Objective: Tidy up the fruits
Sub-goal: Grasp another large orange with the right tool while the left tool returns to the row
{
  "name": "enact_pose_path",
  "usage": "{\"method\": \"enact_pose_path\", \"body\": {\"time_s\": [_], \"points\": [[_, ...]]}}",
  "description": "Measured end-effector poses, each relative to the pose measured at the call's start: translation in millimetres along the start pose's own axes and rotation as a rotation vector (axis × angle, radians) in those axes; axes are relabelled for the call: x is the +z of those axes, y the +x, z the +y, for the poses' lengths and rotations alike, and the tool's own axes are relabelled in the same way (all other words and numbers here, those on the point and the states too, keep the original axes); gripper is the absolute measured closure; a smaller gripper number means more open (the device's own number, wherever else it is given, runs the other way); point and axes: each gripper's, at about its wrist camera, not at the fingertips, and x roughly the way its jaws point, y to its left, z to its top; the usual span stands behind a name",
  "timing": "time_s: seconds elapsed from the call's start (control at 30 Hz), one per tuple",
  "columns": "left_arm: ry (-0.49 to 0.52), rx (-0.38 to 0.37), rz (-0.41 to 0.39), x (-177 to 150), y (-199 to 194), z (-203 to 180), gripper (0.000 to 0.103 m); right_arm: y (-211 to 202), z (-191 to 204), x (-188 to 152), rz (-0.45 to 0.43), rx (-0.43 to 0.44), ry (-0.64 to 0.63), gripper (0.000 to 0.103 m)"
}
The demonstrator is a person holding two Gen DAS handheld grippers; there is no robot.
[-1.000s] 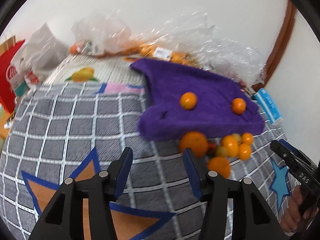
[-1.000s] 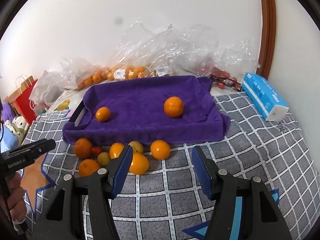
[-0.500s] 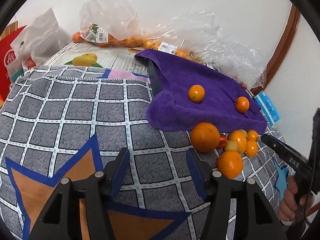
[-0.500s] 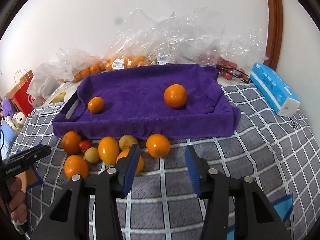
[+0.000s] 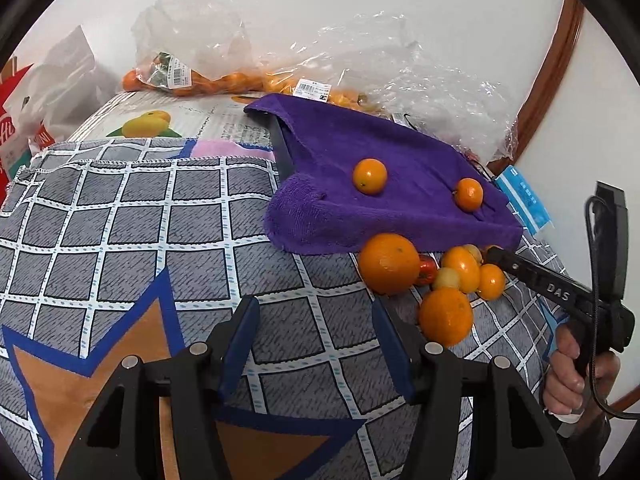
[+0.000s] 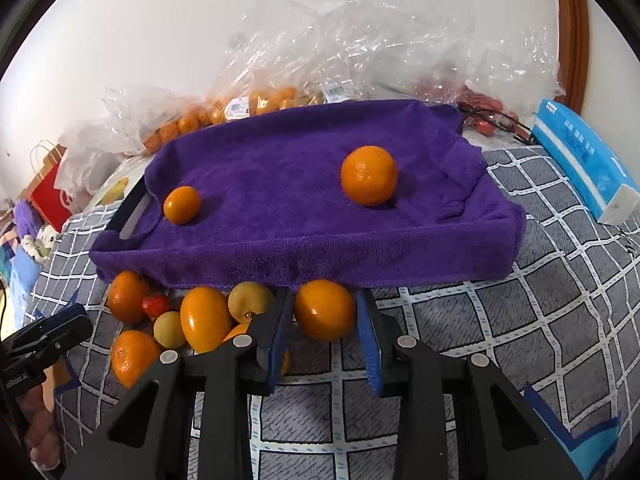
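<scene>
A purple towel-lined tray (image 6: 280, 256) (image 5: 400, 224) holds a small orange (image 6: 182, 205) on the left and a bigger orange (image 6: 369, 175) on the right. Several loose fruits (image 6: 200, 320) lie on the checked cloth in front of it. My right gripper (image 6: 323, 326) has its blue fingers on both sides of an orange (image 6: 325, 309) at the tray's front edge, touching or nearly touching it. My left gripper (image 5: 316, 344) is open and empty over the cloth, left of a large orange (image 5: 388, 263) and another orange (image 5: 446, 315).
Clear plastic bags (image 6: 360, 48) with oranges lie behind the tray by the wall. A blue tissue pack (image 6: 584, 160) sits at the right. A red paper bag (image 6: 48, 196) stands at the far left. A small red fruit (image 6: 156, 305) sits among the loose fruits.
My right gripper moved forward and narrowed around the orange in front of the tray. My left gripper moved forward and a little right, staying open.
</scene>
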Motion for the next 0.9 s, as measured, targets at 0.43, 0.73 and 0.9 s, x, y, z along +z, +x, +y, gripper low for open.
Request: {"method": "enact_pose_path", "body": {"time_s": [0.43, 0.73, 0.9], "points": [[-0.005, -0.012, -0.006, -0.1, -0.3, 1.7, 0.047, -1.6, -17.3, -14.6, 0.033, -0.052, -0.038, 0.07], [-0.026, -0.098, -0.001, 9.2, -12.6, -24.0, 0.049, -21.4, -35.4, -17.3, -0.077, -0.007, 0.051, 0.07], [0.045, -0.045, 0.001, 23.3, 6.6, -54.8, 0.048, -29.0, -34.2, -19.4, -0.104, -0.016, 0.041, 0.07]]}}
